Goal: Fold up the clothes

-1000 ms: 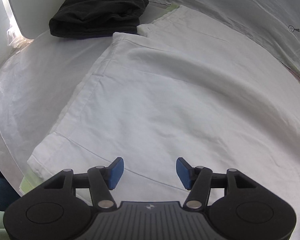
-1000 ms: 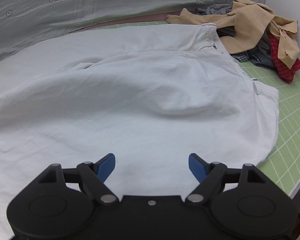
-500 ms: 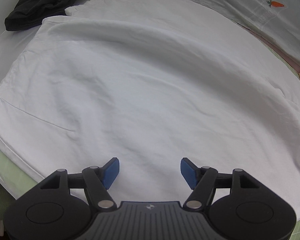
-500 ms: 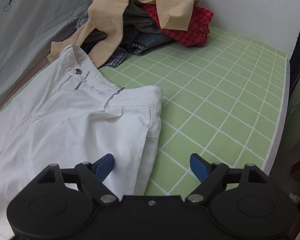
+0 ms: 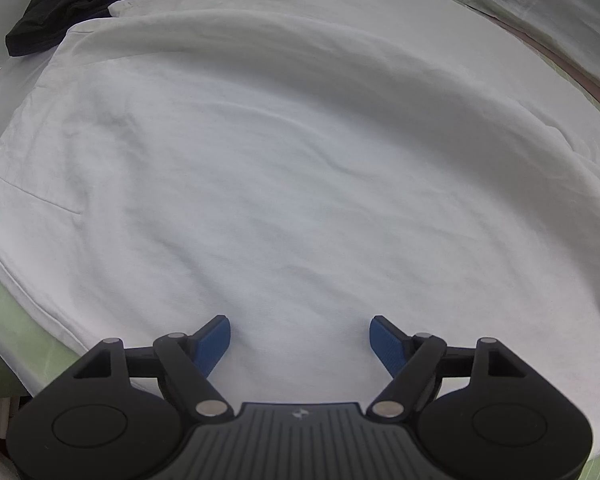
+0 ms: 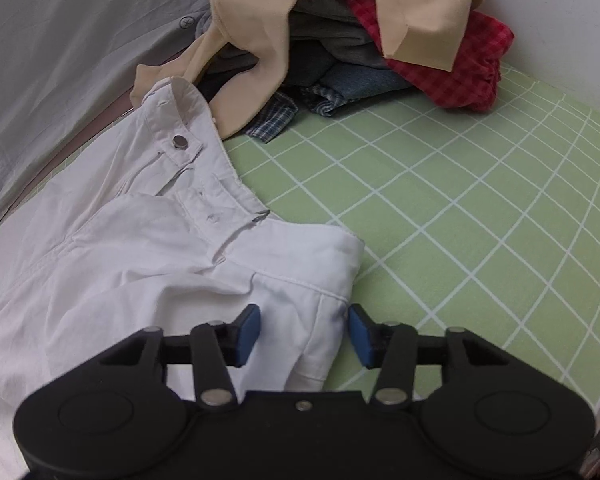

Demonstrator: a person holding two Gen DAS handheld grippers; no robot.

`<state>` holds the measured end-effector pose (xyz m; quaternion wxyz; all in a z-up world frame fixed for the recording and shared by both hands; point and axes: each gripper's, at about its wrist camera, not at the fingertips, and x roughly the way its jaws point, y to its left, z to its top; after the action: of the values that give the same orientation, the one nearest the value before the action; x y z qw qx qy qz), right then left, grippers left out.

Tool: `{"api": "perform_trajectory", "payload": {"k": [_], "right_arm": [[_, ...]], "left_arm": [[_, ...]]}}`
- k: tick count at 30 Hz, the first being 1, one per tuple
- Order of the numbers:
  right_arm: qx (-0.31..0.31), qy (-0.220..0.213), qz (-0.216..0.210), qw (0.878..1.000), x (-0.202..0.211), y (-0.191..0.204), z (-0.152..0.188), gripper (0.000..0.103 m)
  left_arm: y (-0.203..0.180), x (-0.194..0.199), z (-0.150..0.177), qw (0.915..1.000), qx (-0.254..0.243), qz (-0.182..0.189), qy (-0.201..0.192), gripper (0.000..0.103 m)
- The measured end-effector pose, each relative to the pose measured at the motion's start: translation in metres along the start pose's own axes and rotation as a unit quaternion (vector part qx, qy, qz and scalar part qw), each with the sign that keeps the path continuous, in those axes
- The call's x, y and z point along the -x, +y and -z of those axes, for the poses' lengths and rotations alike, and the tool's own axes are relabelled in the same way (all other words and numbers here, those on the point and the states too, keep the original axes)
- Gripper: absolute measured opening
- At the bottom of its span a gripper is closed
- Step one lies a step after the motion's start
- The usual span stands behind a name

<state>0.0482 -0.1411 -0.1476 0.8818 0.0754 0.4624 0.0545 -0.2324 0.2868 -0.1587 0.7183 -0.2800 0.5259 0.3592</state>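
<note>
White trousers [image 5: 300,160] lie spread flat and fill the left wrist view. My left gripper [image 5: 300,340] is open and empty just above their near edge. In the right wrist view the trousers' waistband end [image 6: 188,216] shows, with a metal button [image 6: 179,142] and an open fly. My right gripper [image 6: 304,330] is open, its blue pads either side of the near waistband corner [image 6: 332,280], which lies between the jaws.
A pile of clothes [image 6: 340,40], tan, red check, denim and grey, sits at the back on the green gridded mat [image 6: 460,220]. A folded black garment [image 5: 72,0] lies far left. A grey printed sheet [image 6: 80,20] lies behind the trousers.
My right gripper swung from the trousers' middle to the waistband corner and its jaws have narrowed around it. My left gripper moved in over the trousers' middle and stays open.
</note>
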Motion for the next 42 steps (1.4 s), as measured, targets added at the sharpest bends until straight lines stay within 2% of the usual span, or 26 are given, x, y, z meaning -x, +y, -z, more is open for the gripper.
{"api": "perform_trajectory", "payload": {"k": [1, 2, 3, 5, 8, 10, 11, 12, 13, 14, 15, 20, 26, 32, 37, 42], "right_arm": [[0.012, -0.002, 0.006, 1.0, 0.001, 0.003, 0.0, 0.027], [0.018, -0.006, 0.007, 1.0, 0.003, 0.004, -0.001, 0.015], [0.025, -0.014, 0.01, 1.0, 0.008, 0.005, -0.002, 0.012], [0.041, -0.047, 0.03, 0.998, 0.023, 0.001, -0.008, 0.01], [0.05, -0.058, 0.061, 0.995, 0.025, -0.01, -0.014, 0.011], [0.032, -0.029, 0.052, 0.998, 0.013, -0.019, -0.017, 0.013], [0.015, -0.024, 0.047, 0.999, 0.015, -0.019, -0.014, 0.019], [-0.001, -0.019, 0.041, 0.999, 0.016, -0.019, -0.01, 0.032], [-0.018, -0.014, 0.035, 0.999, 0.018, -0.019, -0.006, 0.036], [-0.035, -0.009, 0.029, 0.999, 0.019, -0.02, -0.002, 0.049], [-0.052, -0.003, 0.023, 0.998, 0.021, -0.02, 0.002, 0.057], [-0.131, 0.023, -0.006, 0.991, 0.028, -0.016, 0.025, 0.061], [-0.131, 0.033, -0.029, 0.99, 0.048, 0.026, 0.065, 0.068], [-0.144, 0.041, -0.036, 0.988, 0.064, 0.062, 0.103, 0.073], [-0.158, 0.038, -0.035, 0.986, 0.075, 0.084, 0.124, 0.077], [-0.172, 0.035, -0.033, 0.984, 0.086, 0.107, 0.144, 0.084]], "left_arm": [[-0.002, -0.001, 0.0, 1.0, -0.005, -0.006, 0.0, 0.078], [-0.005, -0.002, 0.001, 0.9998, -0.012, -0.013, 0.002, 0.079], [-0.005, -0.002, 0.002, 0.9998, -0.014, -0.013, 0.001, 0.08], [-0.005, 0.0, 0.005, 0.9998, -0.019, -0.002, 0.006, 0.081], [-0.004, 0.003, 0.011, 0.9994, -0.033, 0.007, 0.006, 0.081], [0.0, 0.005, 0.015, 0.9993, -0.036, 0.007, 0.005, 0.081], [0.005, 0.006, 0.016, 0.9994, -0.032, 0.011, 0.005, 0.081], [0.014, 0.009, 0.017, 0.9996, -0.019, 0.022, 0.006, 0.081], [0.023, 0.011, 0.018, 0.9995, -0.006, 0.032, 0.005, 0.081], [0.032, 0.014, 0.019, 0.9991, 0.007, 0.042, 0.003, 0.081], [0.042, 0.017, 0.019, 0.9986, 0.02, 0.049, -0.001, 0.081], [0.099, 0.031, 0.016, 0.993, 0.084, 0.076, -0.033, 0.081], [0.167, 0.031, 0.008, 0.9878, 0.127, 0.08, -0.042, 0.081], [0.224, 0.027, 0.01, 0.9804, 0.164, 0.102, -0.04, 0.081], [0.256, 0.021, 0.014, 0.9736, 0.185, 0.13, -0.031, 0.083], [0.271, 0.014, 0.003, 0.972, 0.178, 0.148, -0.04, 0.089]]}}
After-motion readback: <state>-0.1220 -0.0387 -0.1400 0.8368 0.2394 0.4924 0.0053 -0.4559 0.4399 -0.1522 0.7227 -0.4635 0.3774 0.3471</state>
